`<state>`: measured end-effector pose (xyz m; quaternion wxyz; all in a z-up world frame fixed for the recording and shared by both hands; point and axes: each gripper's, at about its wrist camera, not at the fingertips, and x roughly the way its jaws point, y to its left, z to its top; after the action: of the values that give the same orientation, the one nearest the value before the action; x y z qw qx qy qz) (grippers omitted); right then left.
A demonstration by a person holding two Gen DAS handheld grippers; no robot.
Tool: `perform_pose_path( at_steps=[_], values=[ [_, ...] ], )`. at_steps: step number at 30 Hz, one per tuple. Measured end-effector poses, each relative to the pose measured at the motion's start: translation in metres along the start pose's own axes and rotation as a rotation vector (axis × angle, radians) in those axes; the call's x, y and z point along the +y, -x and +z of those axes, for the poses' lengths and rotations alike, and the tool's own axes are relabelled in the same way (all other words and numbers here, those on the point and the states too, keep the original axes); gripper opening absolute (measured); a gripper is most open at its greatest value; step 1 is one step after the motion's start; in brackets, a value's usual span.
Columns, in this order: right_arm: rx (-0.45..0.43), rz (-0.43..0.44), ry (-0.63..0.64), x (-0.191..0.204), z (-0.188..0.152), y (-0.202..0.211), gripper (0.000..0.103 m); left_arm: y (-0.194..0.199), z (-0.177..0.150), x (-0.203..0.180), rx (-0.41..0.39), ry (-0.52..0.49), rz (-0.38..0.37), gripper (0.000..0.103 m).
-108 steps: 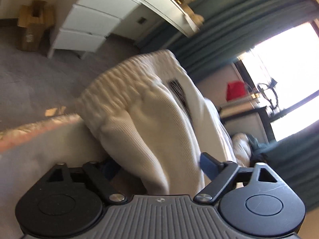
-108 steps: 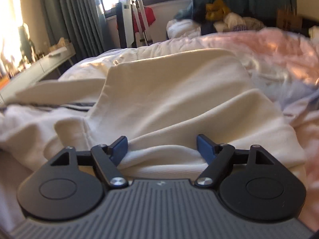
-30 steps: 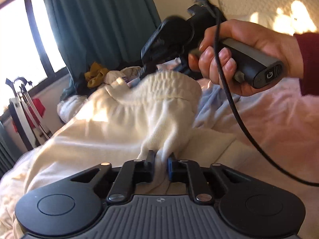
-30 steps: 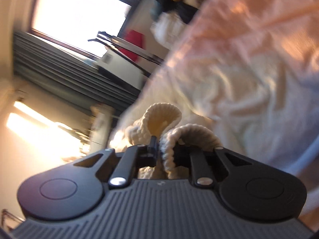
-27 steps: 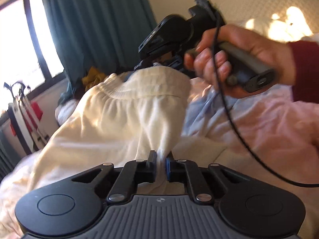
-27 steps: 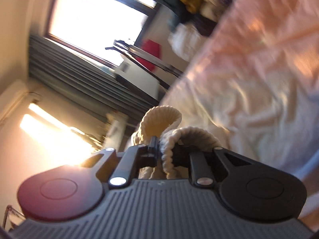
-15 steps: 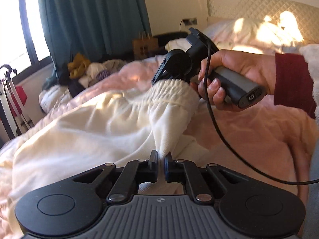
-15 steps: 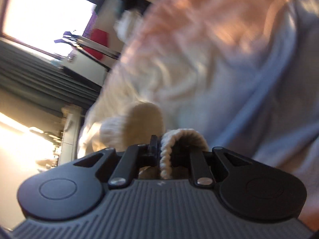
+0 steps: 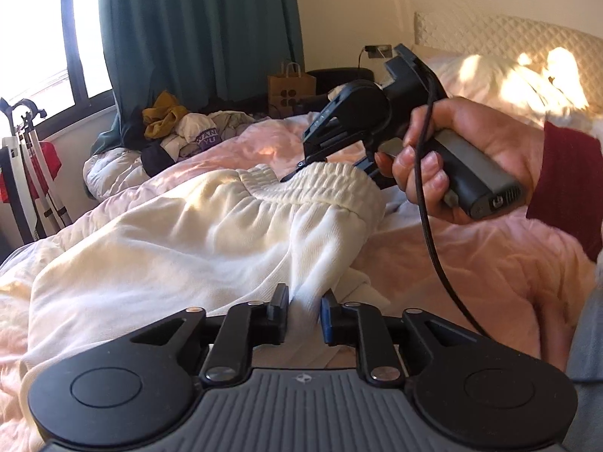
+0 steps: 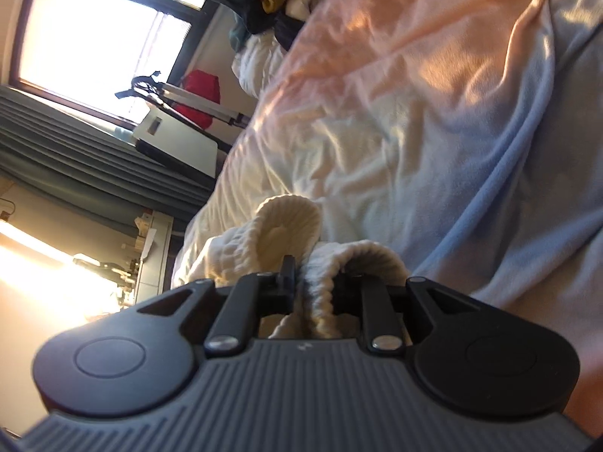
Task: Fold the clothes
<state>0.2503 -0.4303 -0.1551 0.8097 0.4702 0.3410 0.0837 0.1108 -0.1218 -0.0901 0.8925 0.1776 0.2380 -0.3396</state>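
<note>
Cream sweatpants [image 9: 188,233] lie spread on the pink duvet [image 9: 471,263]. My left gripper [image 9: 304,309] sits low at their near edge. Its jaws are opening, with a fold of the cream cloth still standing loosely between the pads. A hand [image 9: 452,143] with a dark red sleeve holds my right gripper [image 9: 301,167] at the far side. There the ribbed waistband [image 9: 320,188] is lifted off the bed. In the right wrist view the right gripper [image 10: 314,282] has the thick waistband [image 10: 290,222] bunched between its fingers. Those jaws are opening slightly but still pinch it.
A pile of mixed clothes [image 9: 177,128] sits at the bed's far end below a teal curtain [image 9: 203,26]. A paper bag [image 9: 290,84] stands behind it. A folded white rack [image 9: 22,173] leans under the window. A pale blue sheet [image 10: 508,188] lies beside the sweatpants.
Both grippers have lowered the waistband onto the bed, and the sweatpants now lie flatter. The left jaws have parted from their tight pinch. The right jaws have widened a little.
</note>
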Motion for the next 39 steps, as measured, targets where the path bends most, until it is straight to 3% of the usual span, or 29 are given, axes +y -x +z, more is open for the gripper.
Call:
perform_pose_path(
  at_steps=[3,4,5,8,10,11,15,19,24,27,34,39],
  values=[
    [-0.050,-0.044,0.039,0.012,-0.007,0.016,0.026,0.016,0.003,-0.003,-0.025,0.022,0.021,0.033],
    [-0.072,-0.056,0.057,0.017,-0.010,0.022,0.030,0.022,0.004,-0.005,-0.042,0.019,0.031,0.043],
    [-0.094,-0.067,0.076,0.022,-0.012,0.029,0.039,0.029,0.004,-0.006,-0.059,0.017,0.043,0.054],
    [-0.177,-0.093,0.156,0.037,-0.026,0.052,0.070,0.050,0.007,-0.005,-0.095,0.048,0.069,0.064],
    [-0.232,-0.103,0.212,0.047,-0.040,0.069,0.079,0.063,0.008,-0.003,-0.107,0.079,0.094,0.072],
    [-0.259,-0.107,0.241,0.053,-0.047,0.078,0.080,0.070,0.009,-0.003,-0.114,0.086,0.112,0.077],
    [-0.291,-0.113,0.374,0.080,-0.081,0.100,0.080,0.096,0.009,-0.004,-0.144,0.112,0.148,0.081],
    [-0.275,-0.148,0.539,0.102,-0.126,0.111,0.079,0.121,0.003,0.001,-0.151,0.211,0.190,0.088],
    [-0.219,-0.176,0.641,0.107,-0.169,0.124,0.079,0.152,-0.008,0.008,-0.154,0.351,0.235,0.099],
    [-0.204,-0.190,0.666,0.109,-0.185,0.132,0.079,0.167,-0.014,0.009,-0.141,0.407,0.261,0.102],
    [-0.199,-0.194,0.699,0.115,-0.201,0.136,0.078,0.176,-0.022,0.010,-0.118,0.424,0.286,0.102],
    [-0.187,-0.157,0.496,0.092,-0.180,0.136,0.078,0.160,-0.029,0.023,-0.078,0.503,0.238,0.102]
  ],
)
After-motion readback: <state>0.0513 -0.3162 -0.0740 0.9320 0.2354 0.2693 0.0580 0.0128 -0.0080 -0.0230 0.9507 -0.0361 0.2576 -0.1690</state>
